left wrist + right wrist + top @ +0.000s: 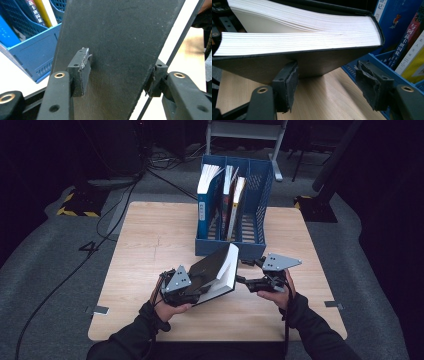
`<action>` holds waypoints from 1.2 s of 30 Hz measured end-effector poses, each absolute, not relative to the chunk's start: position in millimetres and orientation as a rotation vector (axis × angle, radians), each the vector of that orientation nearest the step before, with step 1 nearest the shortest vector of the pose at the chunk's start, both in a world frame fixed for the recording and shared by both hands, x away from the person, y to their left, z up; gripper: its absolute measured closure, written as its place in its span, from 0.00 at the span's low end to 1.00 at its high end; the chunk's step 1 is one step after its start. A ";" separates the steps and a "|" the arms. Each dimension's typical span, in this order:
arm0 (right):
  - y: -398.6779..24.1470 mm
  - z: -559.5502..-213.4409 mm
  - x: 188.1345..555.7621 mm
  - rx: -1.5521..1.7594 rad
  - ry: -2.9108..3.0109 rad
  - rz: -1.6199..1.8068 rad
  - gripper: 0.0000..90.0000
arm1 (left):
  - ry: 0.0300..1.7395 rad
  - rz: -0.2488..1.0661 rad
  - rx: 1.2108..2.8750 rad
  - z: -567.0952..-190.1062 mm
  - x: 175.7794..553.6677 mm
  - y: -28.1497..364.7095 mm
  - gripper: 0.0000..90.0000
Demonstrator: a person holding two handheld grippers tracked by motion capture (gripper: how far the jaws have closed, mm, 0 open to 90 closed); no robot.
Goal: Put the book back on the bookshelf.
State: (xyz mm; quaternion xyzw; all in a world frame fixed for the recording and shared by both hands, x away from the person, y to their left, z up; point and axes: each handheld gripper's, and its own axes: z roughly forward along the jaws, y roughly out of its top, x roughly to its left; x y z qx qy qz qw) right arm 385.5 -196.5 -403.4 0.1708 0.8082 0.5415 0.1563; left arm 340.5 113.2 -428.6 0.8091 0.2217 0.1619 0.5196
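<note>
A thick black-covered book [215,270] hangs tilted above the wooden table [150,240], just in front of a blue file holder [261,185]. My left gripper [194,287] is shut on its spine end. In the left gripper view the black cover [120,37] runs between both pads, which press on it around the left gripper [116,76]. The white pages [299,42] fan slightly apart at the book's free edge. My right gripper [243,280] stands open at that edge. In the right gripper view the right gripper [329,85] sits just under the lower cover, with nothing between its pads.
The file holder stands at the table's far middle, with a blue book [204,210] and two thinner books upright in its left slots. Its front wall [32,57] is close behind the held book. Cables and a stand's feet lie on the floor beyond.
</note>
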 end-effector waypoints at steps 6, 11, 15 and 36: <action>-202.1 -397.2 382.4 0.471 2.289 1.555 0.39 | 0.508 0.327 1.903 -430.4 346.3 108.9 0.52; -209.1 -390.4 379.5 0.464 2.255 1.561 0.39 | 0.462 0.271 1.887 -432.7 353.9 100.4 0.53; -215.2 -384.8 378.3 0.468 2.223 1.559 0.40 | 0.425 0.255 1.897 -433.8 359.4 87.6 0.53; -214.2 -383.2 373.7 0.452 2.224 1.528 0.38 | 0.383 0.292 1.952 -424.5 342.4 83.3 0.32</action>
